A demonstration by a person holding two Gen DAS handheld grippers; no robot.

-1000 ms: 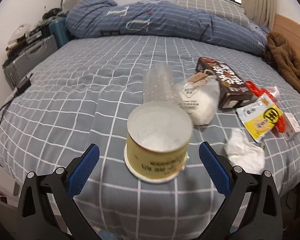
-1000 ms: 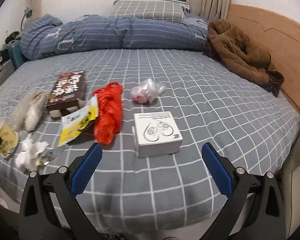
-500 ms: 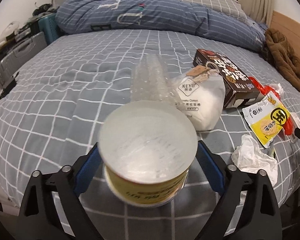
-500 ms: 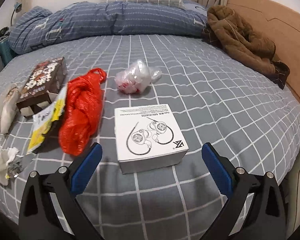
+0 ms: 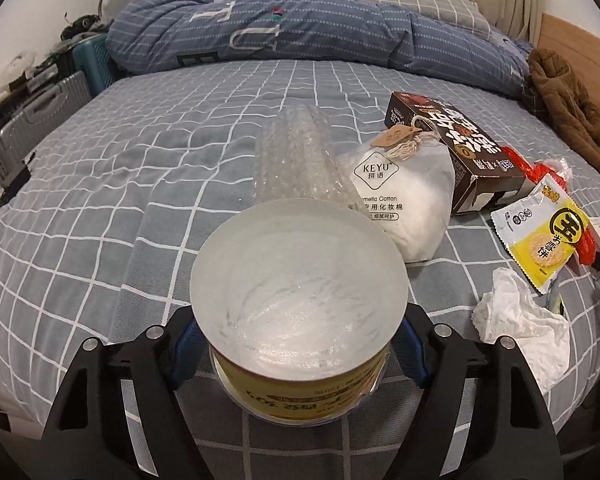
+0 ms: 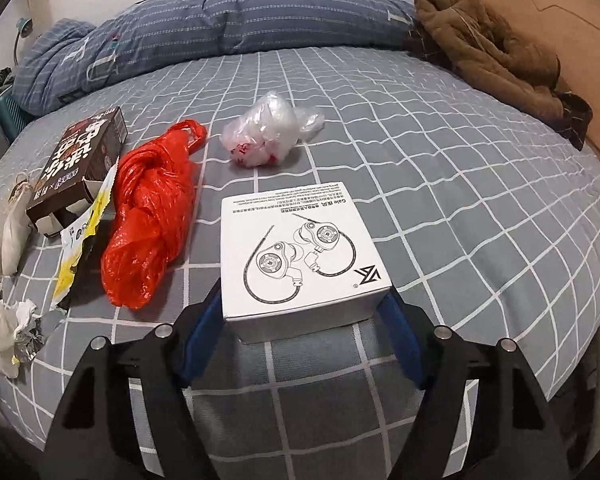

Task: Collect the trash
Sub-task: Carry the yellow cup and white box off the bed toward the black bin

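Left gripper [image 5: 298, 354] just closing around the tub [image 5: 298, 300] on the bed [image 5: 100, 200], pads at its sides for lifting (contact not clear); right gripper [image 6: 300, 326] likewise closing, straddling the white box [image 6: 300, 252], other trash beside.

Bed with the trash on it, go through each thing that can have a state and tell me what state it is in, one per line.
Left gripper: jaws just closing, pads against the tub.
Yellow round plastic tub: upside down, between the pads.
Right gripper: jaws just closing, pads at the box sides.
White square earphone box: closed, flat on the bed.
Brown cardboard carton: end flap open.
Red plastic bag: crumpled.
White tissue: crumpled.
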